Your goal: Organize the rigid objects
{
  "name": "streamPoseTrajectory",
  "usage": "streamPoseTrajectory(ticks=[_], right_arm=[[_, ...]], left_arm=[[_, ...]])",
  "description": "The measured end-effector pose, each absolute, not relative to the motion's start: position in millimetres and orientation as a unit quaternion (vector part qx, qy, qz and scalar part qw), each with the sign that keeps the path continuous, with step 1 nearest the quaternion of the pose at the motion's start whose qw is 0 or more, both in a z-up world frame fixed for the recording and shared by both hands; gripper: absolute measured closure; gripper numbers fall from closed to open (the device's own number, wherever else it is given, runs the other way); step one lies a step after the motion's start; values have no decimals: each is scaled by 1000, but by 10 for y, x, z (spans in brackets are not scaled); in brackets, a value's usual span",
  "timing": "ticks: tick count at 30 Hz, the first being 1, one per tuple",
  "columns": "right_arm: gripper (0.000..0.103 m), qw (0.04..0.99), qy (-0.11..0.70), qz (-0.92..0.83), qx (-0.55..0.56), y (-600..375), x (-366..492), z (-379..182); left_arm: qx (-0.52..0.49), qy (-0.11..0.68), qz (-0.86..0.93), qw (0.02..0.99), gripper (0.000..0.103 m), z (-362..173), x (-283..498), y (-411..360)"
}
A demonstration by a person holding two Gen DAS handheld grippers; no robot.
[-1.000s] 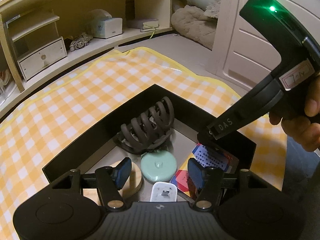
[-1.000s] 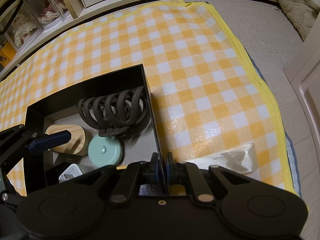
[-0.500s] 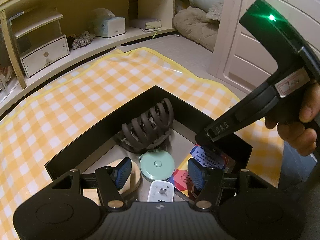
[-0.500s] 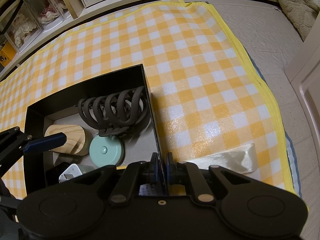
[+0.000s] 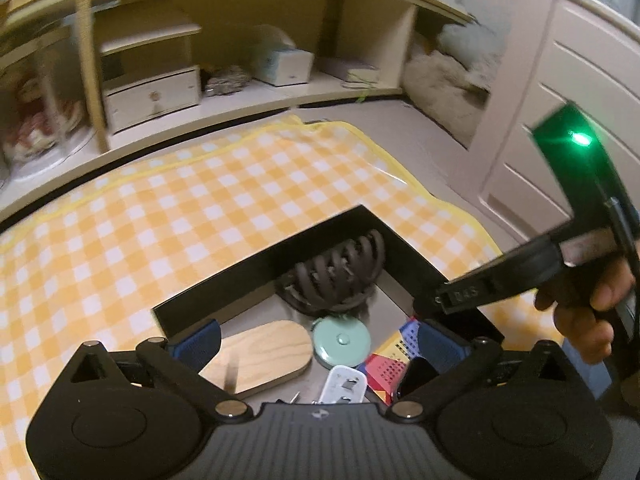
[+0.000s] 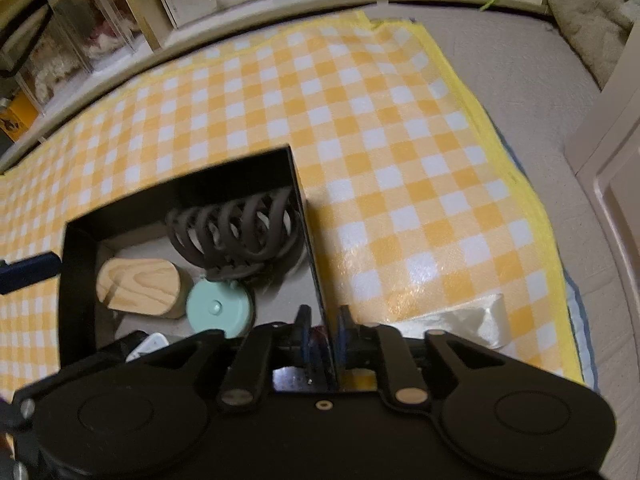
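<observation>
The left wrist camera is looking forward and down between its spread blue fingers [image 5: 196, 340], sitting close over the near edge of the black box [image 5: 256, 264] and facing the shelves [image 5: 248, 92] at the back. The right wrist camera is looking down from close above the box's right wall [image 6: 308, 240], facing the same way. Both views are sharing the box, the hair clip [image 5: 338, 276] [image 6: 236, 236] and the checked cloth [image 5: 160, 216] [image 6: 380, 140].

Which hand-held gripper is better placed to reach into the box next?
Left, probably. The left hand-held gripper is open over the box, above the wood block and mint disc. The right hand-held gripper is shut on the box wall.
</observation>
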State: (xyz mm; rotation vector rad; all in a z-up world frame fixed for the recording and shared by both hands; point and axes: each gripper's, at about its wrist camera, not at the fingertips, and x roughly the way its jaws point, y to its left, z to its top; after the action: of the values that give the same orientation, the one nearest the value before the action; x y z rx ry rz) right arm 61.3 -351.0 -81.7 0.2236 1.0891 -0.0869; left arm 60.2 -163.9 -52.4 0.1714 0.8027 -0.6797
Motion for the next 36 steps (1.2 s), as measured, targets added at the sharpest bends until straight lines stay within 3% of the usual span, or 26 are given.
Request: streamPoseTrajectory(ticks=[9, 18, 36], right_arm=[[33, 893, 444, -26, 78, -3263, 224, -259], [6, 914, 401, -30, 44, -3086, -281, 71], [0, 923, 377, -70, 32, -2936, -729, 89]], left_arm=[[55, 399, -264, 876, 0, -354, 561, -1343], [22, 392, -220, 893, 0, -60, 247, -1057], [10, 388, -162, 907, 0, -36, -250, -670]])
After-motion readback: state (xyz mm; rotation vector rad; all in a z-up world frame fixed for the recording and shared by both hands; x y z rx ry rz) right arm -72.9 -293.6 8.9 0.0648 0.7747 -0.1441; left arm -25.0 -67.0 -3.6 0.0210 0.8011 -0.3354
